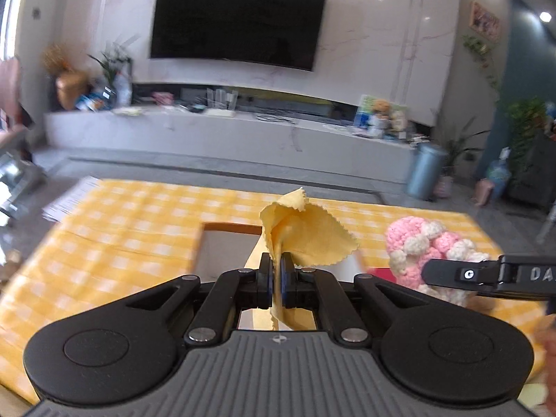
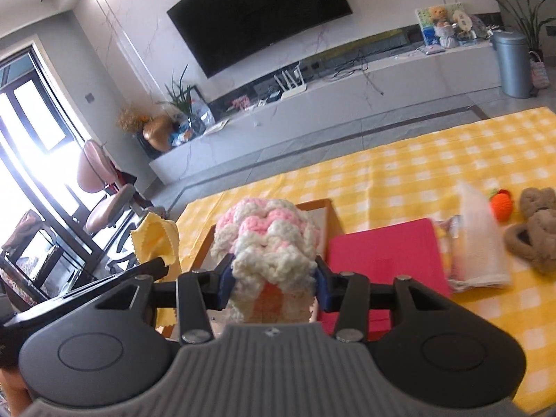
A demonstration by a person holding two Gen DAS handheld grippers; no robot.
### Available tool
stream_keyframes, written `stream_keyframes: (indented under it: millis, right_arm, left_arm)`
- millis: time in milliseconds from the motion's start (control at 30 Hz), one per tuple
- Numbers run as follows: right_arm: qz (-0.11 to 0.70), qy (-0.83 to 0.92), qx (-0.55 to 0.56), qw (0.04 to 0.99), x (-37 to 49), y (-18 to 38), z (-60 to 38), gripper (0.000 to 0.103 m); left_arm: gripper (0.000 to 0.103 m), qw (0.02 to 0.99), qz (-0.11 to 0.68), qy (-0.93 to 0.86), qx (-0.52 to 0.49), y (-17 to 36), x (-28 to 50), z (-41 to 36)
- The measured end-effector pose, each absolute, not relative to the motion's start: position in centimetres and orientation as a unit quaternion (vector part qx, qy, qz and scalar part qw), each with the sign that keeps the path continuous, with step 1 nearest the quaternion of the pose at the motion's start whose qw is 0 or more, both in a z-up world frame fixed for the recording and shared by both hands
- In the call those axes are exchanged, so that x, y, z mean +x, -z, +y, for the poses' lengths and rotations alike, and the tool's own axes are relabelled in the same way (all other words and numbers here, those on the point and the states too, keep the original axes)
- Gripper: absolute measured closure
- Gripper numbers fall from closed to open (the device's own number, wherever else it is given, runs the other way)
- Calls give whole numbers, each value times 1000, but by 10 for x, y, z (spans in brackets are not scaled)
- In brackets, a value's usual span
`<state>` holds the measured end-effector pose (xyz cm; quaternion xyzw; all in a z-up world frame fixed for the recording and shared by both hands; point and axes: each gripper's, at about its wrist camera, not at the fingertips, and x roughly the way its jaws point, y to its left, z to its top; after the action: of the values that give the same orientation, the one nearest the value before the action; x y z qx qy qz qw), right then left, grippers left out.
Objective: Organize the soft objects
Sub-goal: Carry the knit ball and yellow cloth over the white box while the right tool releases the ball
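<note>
Only one bit of lettering comes through: white capitals "DA" on the black body of the right gripper (image 1: 425, 271), reaching in beside the pink-and-white crochet piece (image 1: 431, 248), and the word runs off the picture's edge. The papers and boxes on the TV console (image 1: 243, 128) are too blurred to read.

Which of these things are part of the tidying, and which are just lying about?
In the job: yellow cloth in left gripper; pink crochet piece in right gripper; wooden tray.

Lying about: TV, bin, plant.
</note>
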<state>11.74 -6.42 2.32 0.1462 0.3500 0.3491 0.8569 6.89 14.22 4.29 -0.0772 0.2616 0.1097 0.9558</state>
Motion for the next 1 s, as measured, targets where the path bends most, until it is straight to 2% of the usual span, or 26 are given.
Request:
stream_keyframes:
  millis: [333, 567, 667, 733, 800, 1000]
  right_arm:
    - [405, -343, 25, 847, 143, 26, 71, 58]
    - [421, -337, -19, 842, 150, 48, 116, 57]
    - [413, -350, -43, 839, 143, 50, 125, 44]
    - [406, -377, -50, 831, 136, 47, 125, 27]
    - [399, -385, -53, 831, 130, 40, 118, 22]
    - [351, -376, -95, 852, 118, 7, 77, 19]
  left_arm:
    - [99, 939, 280, -118, -162, -13, 64, 211]
    - [98, 936, 274, -108, -193, -14, 56, 225]
    - [98, 933, 276, -100, -207, -13, 57, 227]
    - [98, 933, 276, -102, -208, -14, 56, 227]
    - [98, 934, 274, -106, -204, -16, 57, 226]
    - [98, 939, 269, -83, -199, -22, 58, 211]
